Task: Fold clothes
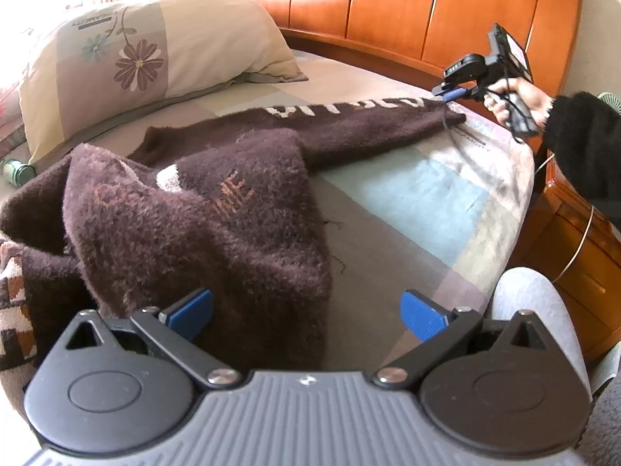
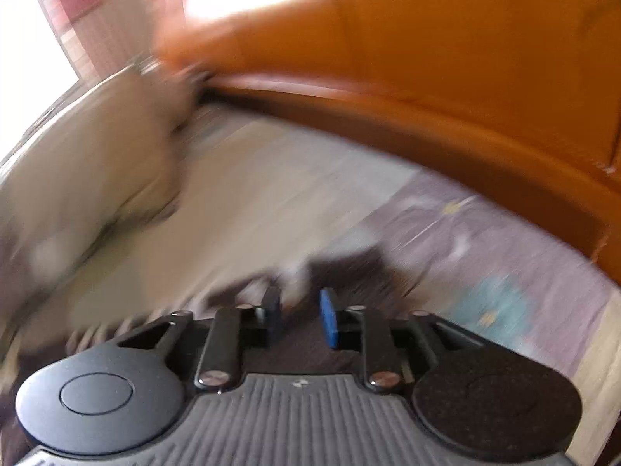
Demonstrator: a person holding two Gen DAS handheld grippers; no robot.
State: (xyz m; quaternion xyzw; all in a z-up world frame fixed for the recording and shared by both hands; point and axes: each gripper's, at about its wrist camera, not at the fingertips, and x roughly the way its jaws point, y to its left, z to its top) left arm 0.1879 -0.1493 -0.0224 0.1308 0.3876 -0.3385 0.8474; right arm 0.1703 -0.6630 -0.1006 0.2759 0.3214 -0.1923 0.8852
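Observation:
A dark brown fuzzy sweater (image 1: 194, 213) lies crumpled on the bed, one sleeve (image 1: 368, 124) with white letters stretched toward the headboard. My left gripper (image 1: 306, 314) is open, its blue pads (image 1: 421, 316) wide apart just above the sweater's near hem. My right gripper (image 1: 452, 95) hovers at the sleeve's cuff end in the left wrist view. In the blurred right wrist view its jaws (image 2: 299, 318) stand a small gap apart with the brown sleeve (image 2: 349, 272) just beyond them; nothing is clamped.
A floral pillow (image 1: 147, 62) lies at the back left against the orange wooden headboard (image 1: 446, 7). A patchwork sheet (image 1: 407, 202) covers the bed. A green bottle (image 1: 17, 171) lies at the left. A wooden nightstand (image 1: 582, 272) stands to the right.

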